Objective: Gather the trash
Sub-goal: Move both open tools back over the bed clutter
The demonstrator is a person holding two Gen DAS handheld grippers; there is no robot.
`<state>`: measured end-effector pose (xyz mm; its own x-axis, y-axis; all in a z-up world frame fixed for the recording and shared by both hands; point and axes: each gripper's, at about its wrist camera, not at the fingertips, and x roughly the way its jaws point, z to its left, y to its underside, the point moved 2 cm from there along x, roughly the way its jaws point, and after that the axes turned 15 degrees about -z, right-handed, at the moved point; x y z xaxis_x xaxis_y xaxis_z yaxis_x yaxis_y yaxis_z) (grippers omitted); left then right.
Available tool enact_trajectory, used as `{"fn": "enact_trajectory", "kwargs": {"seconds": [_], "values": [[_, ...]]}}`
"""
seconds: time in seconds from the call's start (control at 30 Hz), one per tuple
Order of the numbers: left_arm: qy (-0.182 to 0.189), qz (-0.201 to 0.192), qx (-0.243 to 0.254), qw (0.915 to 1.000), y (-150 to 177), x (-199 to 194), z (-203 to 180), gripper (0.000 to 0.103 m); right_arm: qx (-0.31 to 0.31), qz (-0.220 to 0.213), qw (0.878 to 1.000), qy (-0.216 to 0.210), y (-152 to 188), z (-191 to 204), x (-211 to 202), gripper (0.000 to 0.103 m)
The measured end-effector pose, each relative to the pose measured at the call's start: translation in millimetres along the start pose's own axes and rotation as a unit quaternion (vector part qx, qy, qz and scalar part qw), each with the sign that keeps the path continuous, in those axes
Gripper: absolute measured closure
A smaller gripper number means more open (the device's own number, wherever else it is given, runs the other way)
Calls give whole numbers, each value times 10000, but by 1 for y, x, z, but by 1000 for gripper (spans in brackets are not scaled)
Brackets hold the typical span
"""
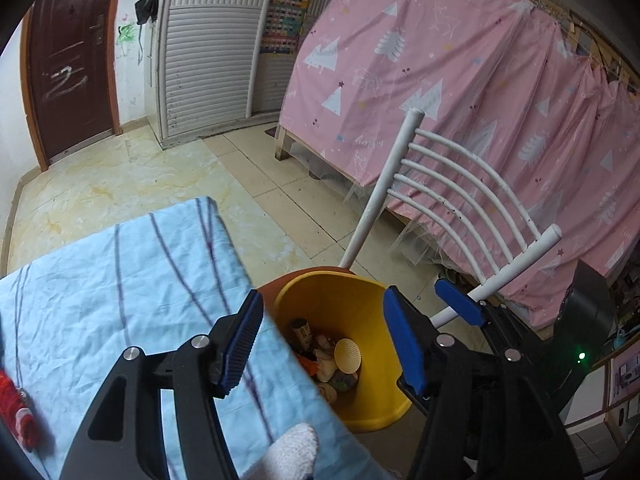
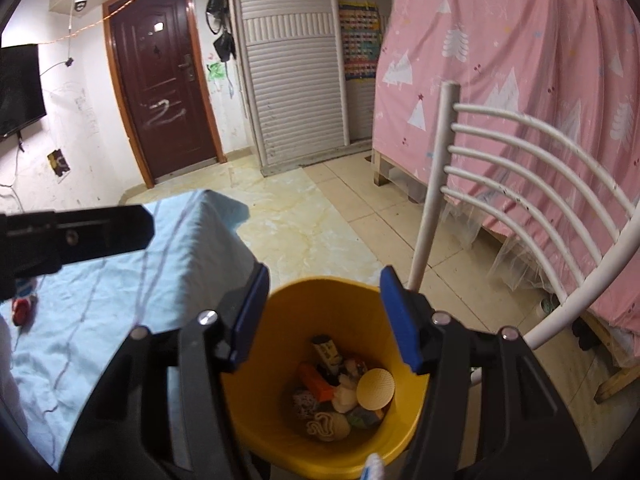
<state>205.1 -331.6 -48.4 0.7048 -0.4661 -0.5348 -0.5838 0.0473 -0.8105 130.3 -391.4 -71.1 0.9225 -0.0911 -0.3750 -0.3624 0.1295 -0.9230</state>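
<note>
A yellow bin (image 1: 352,304) (image 2: 280,432) stands on the floor beside the table. It holds several pieces of trash: a round yellow lid (image 2: 375,389), an orange piece (image 2: 316,380), a small dark bottle (image 2: 326,350) and crumpled bits. My right gripper (image 2: 324,320) is open and empty, directly above the bin. My left gripper (image 1: 322,344) is open and empty, over the table edge and the bin; the right gripper's blue finger (image 1: 458,302) shows beside it. A small red object (image 1: 16,400) (image 2: 22,310) lies on the table's left side.
The table has a light blue striped cloth (image 1: 120,300) (image 2: 100,280). A white slatted chair (image 1: 460,200) (image 2: 520,180) stands right of the bin. A pink curtained bed (image 1: 480,80) lies beyond. A white cloth (image 1: 288,452) is at the table's near edge.
</note>
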Motion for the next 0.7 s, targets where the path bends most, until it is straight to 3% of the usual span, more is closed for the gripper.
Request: {"fn": "enact_trajectory", "kwargs": {"seconds": [0.17,0.43,0.7], "values": [[-133,-185,-134,9997,-7,-24,24,50,-208,-57,9996,-171,-11,28,-11,47],[-550,-476,-401,9965,-17,-68,78,50,-615,-68,9958,-678,-23,89,-25,37],[-1266,-659,-716,9872,-12,-107,142,50,-1004,42,9871,-1249,-22,162,-29,30]]}}
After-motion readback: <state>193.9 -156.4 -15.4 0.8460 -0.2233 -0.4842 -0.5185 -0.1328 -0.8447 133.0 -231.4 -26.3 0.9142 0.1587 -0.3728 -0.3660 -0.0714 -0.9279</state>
